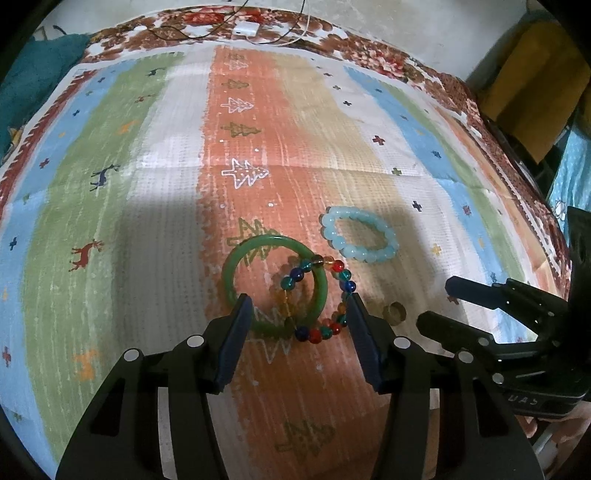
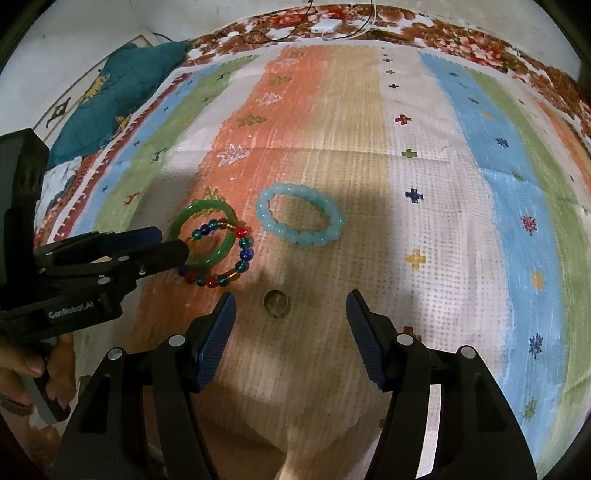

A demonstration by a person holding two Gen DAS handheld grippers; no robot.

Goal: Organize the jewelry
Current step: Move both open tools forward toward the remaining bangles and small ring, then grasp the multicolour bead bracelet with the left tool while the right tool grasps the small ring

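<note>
A green jade bangle (image 1: pixel 236 266) lies on the striped cloth, overlapped by a multicolour bead bracelet (image 1: pixel 325 330). A pale blue bead bracelet (image 1: pixel 360 254) lies to their right, and a small tan ring (image 1: pixel 394 313) sits nearer. My left gripper (image 1: pixel 300 306) is open, its fingertips on either side of the bangle and the multicolour bracelet. My right gripper (image 2: pixel 290 304) is open just above the cloth, with the ring (image 2: pixel 276 302) between its fingertips. The right wrist view also shows the bangle (image 2: pixel 218 254), the multicolour bracelet (image 2: pixel 243 254) and the blue bracelet (image 2: pixel 299 218).
The striped mat (image 1: pixel 166 184) covers a floral bedspread (image 1: pixel 369 48). A white charger with cables (image 1: pixel 246 28) lies at the far edge. A teal pillow (image 2: pixel 122 85) sits far left. Yellow furniture (image 1: pixel 535 85) stands beyond the right edge.
</note>
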